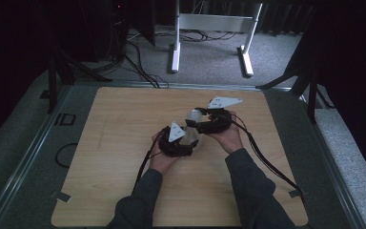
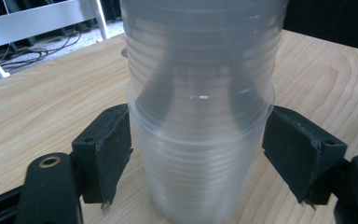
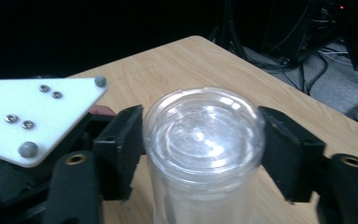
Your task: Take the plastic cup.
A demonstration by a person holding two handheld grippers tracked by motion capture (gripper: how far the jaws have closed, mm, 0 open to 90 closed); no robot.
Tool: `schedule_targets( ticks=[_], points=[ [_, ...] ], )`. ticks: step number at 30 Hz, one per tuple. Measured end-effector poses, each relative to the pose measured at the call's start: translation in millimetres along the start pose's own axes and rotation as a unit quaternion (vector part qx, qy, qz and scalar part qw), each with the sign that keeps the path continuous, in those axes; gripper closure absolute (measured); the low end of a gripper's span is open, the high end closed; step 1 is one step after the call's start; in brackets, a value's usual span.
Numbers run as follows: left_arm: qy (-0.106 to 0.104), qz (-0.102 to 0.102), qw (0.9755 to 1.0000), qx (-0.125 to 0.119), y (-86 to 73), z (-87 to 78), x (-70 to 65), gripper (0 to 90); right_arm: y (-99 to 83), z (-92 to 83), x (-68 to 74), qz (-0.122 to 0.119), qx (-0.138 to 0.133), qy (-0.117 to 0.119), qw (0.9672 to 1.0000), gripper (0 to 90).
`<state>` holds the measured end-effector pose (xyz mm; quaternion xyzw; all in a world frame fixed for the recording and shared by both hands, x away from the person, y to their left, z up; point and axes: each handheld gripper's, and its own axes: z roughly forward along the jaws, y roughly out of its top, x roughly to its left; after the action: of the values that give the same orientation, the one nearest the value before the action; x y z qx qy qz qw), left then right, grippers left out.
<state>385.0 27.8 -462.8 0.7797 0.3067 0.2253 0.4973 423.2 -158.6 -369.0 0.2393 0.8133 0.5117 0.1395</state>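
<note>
Standing between both claws' jaws, the cup stack touches them.

This looks like a lab or recording studio rather than a home. A light wooden table sits inside a metal frame on grey carpet, with black curtains closing in the left and right sides. Beyond the far edge stands the white legged base of a desk, and loose cables run across the floor. In the right gripper view, dark equipment with a small red light stands in the far corner.
</note>
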Motion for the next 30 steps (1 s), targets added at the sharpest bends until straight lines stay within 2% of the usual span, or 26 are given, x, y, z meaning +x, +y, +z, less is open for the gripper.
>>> schedule_targets(
  ticks=[4,9,30],
  points=[
    [0.001,0.000,1.0000,-0.001,0.0,-0.5,0.0,27.2,-1.3,2.1,1.4,-0.011,0.011,-0.009,0.9998,30.0],
    [0.001,0.000,1.0000,-0.002,-0.2,-0.3,-0.3,27.2,-0.8,1.7,2.1,-0.018,0.009,-0.020,0.9996,36.9],
    [0.003,0.008,1.0000,0.002,-0.6,0.1,-1.1,27.4,8.2,-8.3,-0.8,-0.013,-0.013,-0.010,0.9998,40.5]
  ],
)
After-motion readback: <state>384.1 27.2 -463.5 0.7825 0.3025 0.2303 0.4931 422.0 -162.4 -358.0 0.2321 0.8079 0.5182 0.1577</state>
